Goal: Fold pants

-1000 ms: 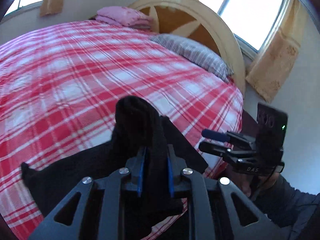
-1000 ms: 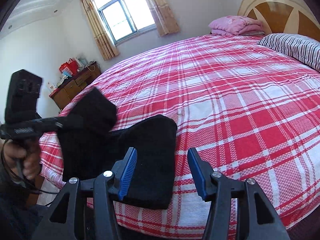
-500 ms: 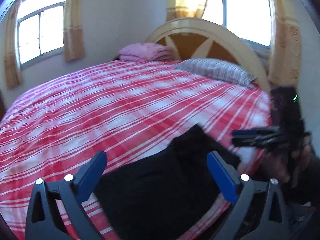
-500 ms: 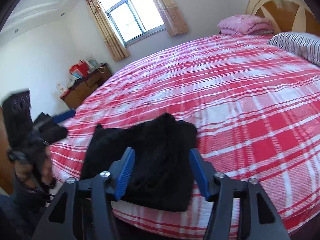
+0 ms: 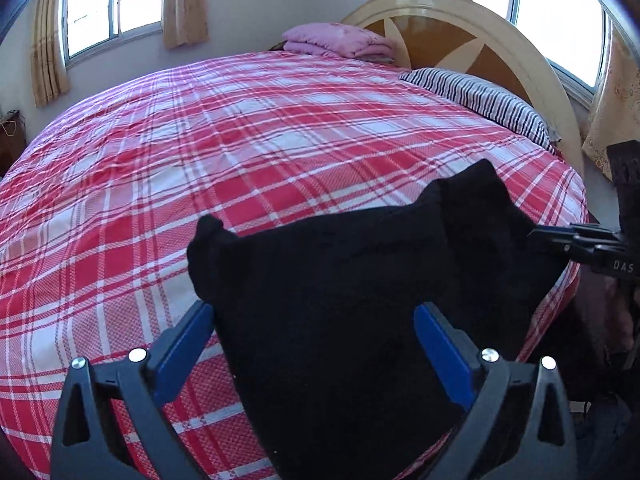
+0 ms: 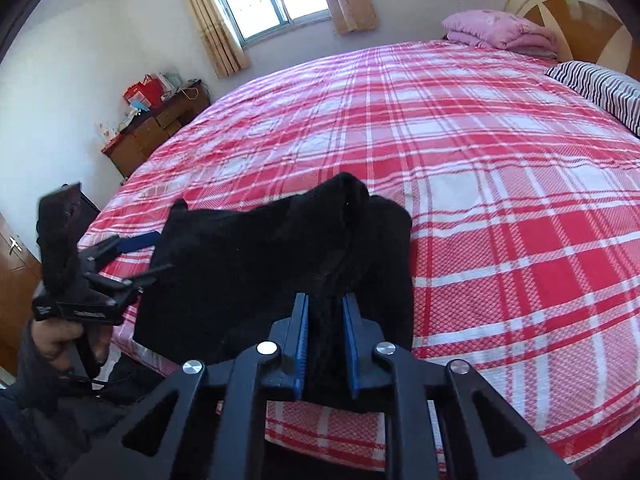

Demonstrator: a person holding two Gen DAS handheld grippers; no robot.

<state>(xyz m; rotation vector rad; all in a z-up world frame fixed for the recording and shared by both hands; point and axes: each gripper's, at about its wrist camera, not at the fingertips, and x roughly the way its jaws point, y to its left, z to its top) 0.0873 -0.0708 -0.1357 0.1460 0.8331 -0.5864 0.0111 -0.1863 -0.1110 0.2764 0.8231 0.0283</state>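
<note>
Hiding the blue pads (image 6: 303, 344), black pants (image 6: 280, 248) within right hand-held gripper (image 6: 325, 346).

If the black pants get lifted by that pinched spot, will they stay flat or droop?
Likely droop: the black pants already bunch into a ridge where the right gripper pinches them. Thick, fuzzy-looking cloth probably won't slip.

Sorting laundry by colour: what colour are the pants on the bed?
Plain black pants, lying on the red-and-white checked bedspread; clearest in the left wrist view.
</note>
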